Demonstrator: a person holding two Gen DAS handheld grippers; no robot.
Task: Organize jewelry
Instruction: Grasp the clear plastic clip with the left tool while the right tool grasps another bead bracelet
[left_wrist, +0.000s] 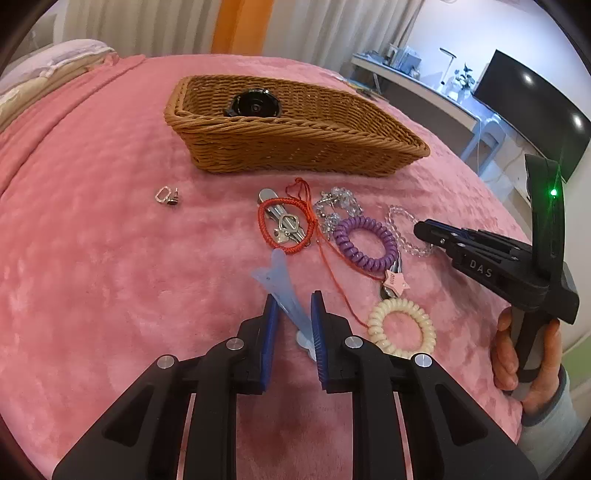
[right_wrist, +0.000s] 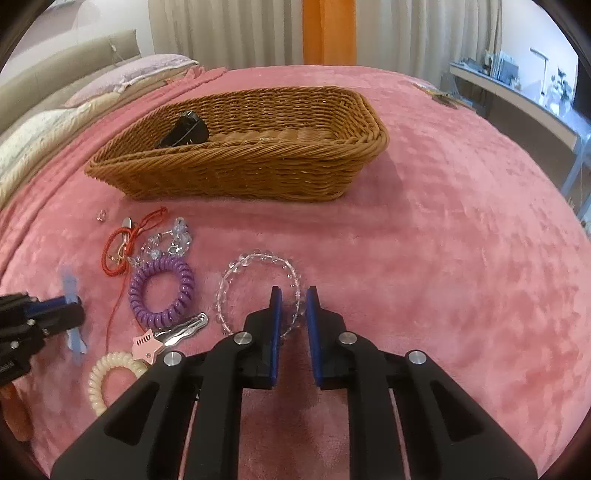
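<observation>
Translucent blue hair clip (left_wrist: 284, 295) lies on the pink blanket (left_wrist: 110, 295), between the left gripper's (left_wrist: 293, 314) parted jaws. Beside it the right gripper (right_wrist: 293, 306), jaws narrowly apart, straddles the clear bead bracelet (right_wrist: 255, 258). Beyond sits the wicker basket (right_wrist: 258, 173).

Bare pink blanket (right_wrist: 461, 240) right of the basket (right_wrist: 258, 173) — jewelry clutter (right_wrist: 159, 258) crowds left.

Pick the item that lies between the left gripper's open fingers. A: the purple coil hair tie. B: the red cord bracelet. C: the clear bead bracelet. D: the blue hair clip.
D: in the left wrist view the blue hair clip lies on the pink blanket between the open fingers of the left gripper; the purple tie and red cord lie farther off.
</observation>
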